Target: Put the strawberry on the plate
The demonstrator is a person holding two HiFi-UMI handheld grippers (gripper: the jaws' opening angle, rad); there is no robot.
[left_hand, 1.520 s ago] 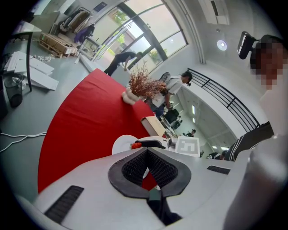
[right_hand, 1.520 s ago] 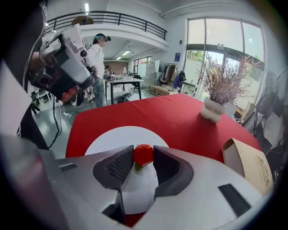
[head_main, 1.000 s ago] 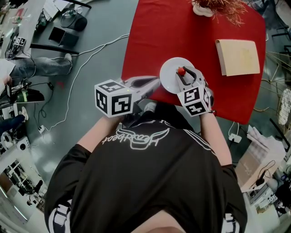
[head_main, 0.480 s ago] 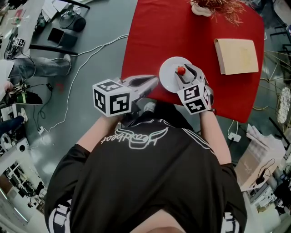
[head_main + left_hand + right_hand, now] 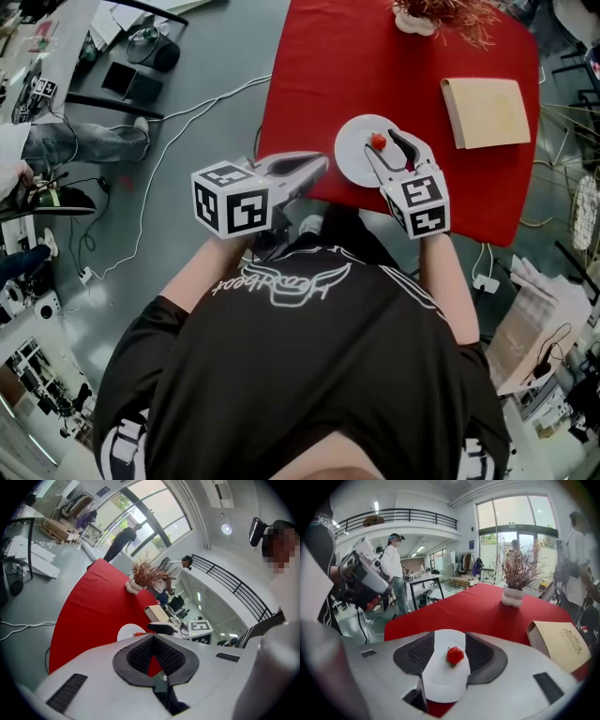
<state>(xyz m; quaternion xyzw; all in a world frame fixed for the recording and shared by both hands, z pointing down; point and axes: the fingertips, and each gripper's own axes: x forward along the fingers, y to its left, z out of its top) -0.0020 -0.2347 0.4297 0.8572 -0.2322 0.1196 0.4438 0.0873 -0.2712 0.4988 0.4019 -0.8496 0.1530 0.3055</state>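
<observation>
the strawberry lay on the white plate, near its middle, and sat free between the right gripper pads, which were spread wide and touched neither side of it. from the head view the plate sat close to the near edge of the red table, so the letting-go looked all but done. the sound way to finish seemed to be to keep the jaws wide and draw the right gripper straight up and back, not sideways, so no pad brushed the strawberry or nudged the plate toward the edge. the left gripper hung beside the plate, its jaws pressed together on nothing. against the earlier frame, the right jaws had just been opening around the berry, that gripper sat higher and more rolled, and the left gripper had hardly moved.
</observation>
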